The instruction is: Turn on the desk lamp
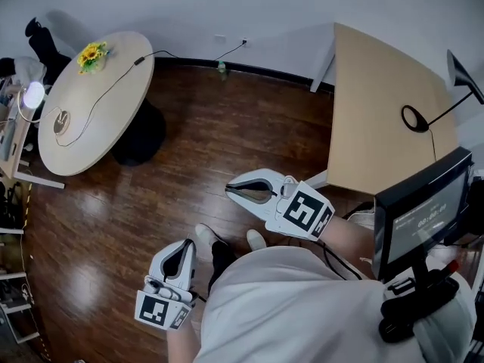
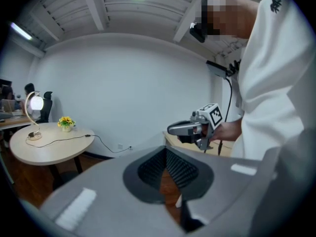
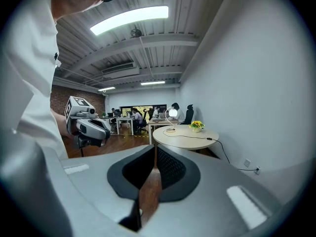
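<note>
The desk lamp point(image 1: 32, 95) stands at the far left edge of a round beige table point(image 1: 106, 104), its round head glowing white, its base point(image 1: 60, 121) trailing a black cord. The lamp also glows in the left gripper view point(image 2: 35, 102) and the right gripper view point(image 3: 173, 113). Both grippers hang close to the person's body, far from the table. My left gripper point(image 1: 182, 249) point(image 2: 165, 152) is shut and holds nothing. My right gripper point(image 1: 231, 190) point(image 3: 154, 149) is shut and holds nothing as well.
A small pot of sunflowers point(image 1: 92, 54) sits on the round table. A rectangular wooden desk point(image 1: 378, 112) with a black ring-base lamp point(image 1: 414, 118) stands at the right. A dark screen point(image 1: 420, 218) is near the person's right side. Dark wood floor lies between.
</note>
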`<control>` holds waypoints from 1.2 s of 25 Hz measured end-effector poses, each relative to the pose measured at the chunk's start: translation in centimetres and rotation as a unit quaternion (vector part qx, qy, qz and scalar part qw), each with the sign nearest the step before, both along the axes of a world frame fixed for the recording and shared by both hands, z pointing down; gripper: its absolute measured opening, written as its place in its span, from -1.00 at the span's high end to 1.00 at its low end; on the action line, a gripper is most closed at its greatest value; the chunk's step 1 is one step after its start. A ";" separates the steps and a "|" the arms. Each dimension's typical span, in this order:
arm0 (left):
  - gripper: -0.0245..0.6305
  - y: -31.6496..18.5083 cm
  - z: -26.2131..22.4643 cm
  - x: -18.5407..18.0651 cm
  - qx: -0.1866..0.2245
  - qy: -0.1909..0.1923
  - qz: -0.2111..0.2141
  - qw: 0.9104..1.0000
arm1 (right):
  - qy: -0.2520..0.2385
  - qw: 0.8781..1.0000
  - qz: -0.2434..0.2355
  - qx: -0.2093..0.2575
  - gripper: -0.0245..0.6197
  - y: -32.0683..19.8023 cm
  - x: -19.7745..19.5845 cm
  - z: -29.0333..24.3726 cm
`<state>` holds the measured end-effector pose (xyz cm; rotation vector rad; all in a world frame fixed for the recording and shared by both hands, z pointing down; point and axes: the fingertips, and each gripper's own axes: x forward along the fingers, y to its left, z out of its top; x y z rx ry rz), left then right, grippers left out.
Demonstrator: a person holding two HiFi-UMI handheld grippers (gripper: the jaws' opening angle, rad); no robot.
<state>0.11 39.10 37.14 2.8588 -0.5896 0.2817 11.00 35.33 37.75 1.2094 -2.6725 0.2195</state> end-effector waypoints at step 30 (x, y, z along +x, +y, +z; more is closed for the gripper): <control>0.87 0.7 0.2 1.2 0.009 -0.005 0.017 1.000 | 0.010 1.000 0.010 0.002 0.88 0.7 1.1 0.6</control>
